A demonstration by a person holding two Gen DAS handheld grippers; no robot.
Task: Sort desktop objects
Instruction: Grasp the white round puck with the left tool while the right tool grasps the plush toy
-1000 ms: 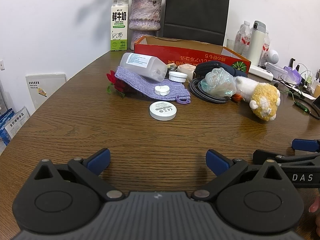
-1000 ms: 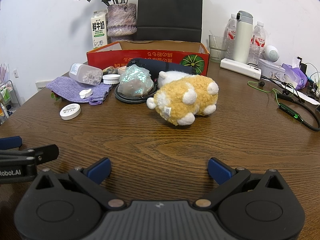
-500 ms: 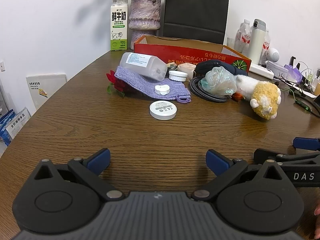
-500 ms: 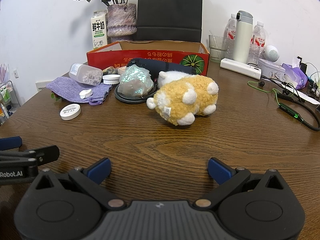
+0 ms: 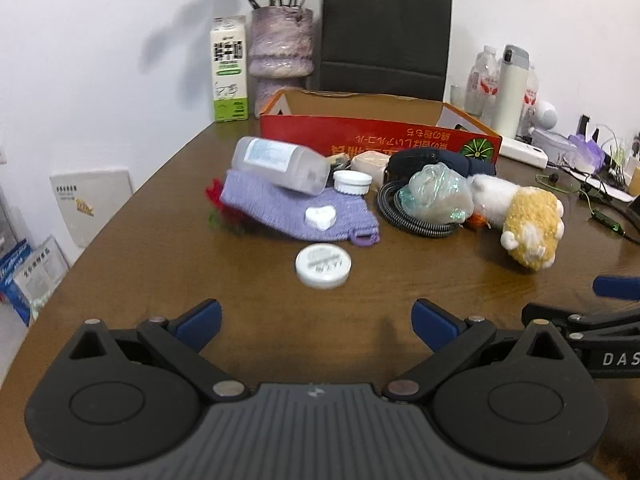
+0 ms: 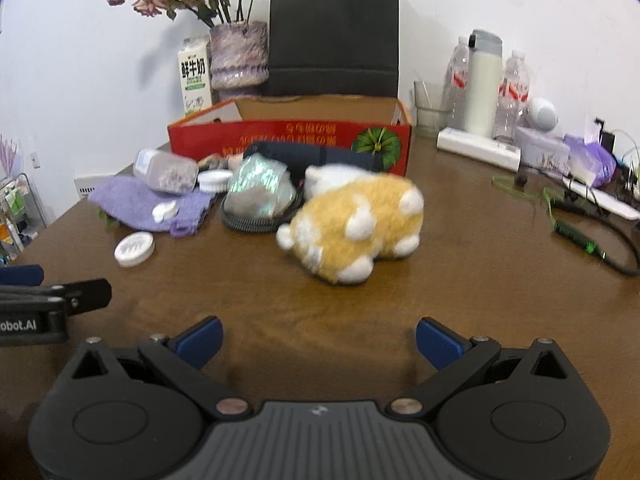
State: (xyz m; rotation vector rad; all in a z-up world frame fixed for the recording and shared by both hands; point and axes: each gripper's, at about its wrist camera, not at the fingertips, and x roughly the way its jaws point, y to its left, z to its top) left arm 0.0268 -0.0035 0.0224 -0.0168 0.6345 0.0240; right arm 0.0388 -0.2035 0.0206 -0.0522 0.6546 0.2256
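My left gripper (image 5: 316, 318) is open and empty above the wooden table, in line with a white round tin (image 5: 323, 265). Beyond it lie a purple knitted pouch (image 5: 280, 210) with a small white case (image 5: 320, 217) on it, a clear bottle (image 5: 280, 164) on its side, a white lid (image 5: 352, 181), a coiled cable (image 5: 416, 220) under a crumpled plastic bag (image 5: 436, 192), and a yellow plush toy (image 5: 528, 224). My right gripper (image 6: 320, 340) is open and empty, close in front of the plush toy (image 6: 356, 232). A red cardboard box (image 6: 288, 140) stands behind the pile.
A milk carton (image 5: 229, 68), a vase of dried flowers (image 5: 280, 48) and a black paper bag (image 5: 384, 36) stand at the back. Bottles and a white flask (image 6: 484, 84), a white power strip (image 6: 478, 148) and cables (image 6: 580, 236) fill the right side. The table edge (image 5: 120, 216) curves at left.
Both grippers have moved forward and risen slightly toward the pile; the objects appear larger and lower in view. Both stay open. No object has moved.
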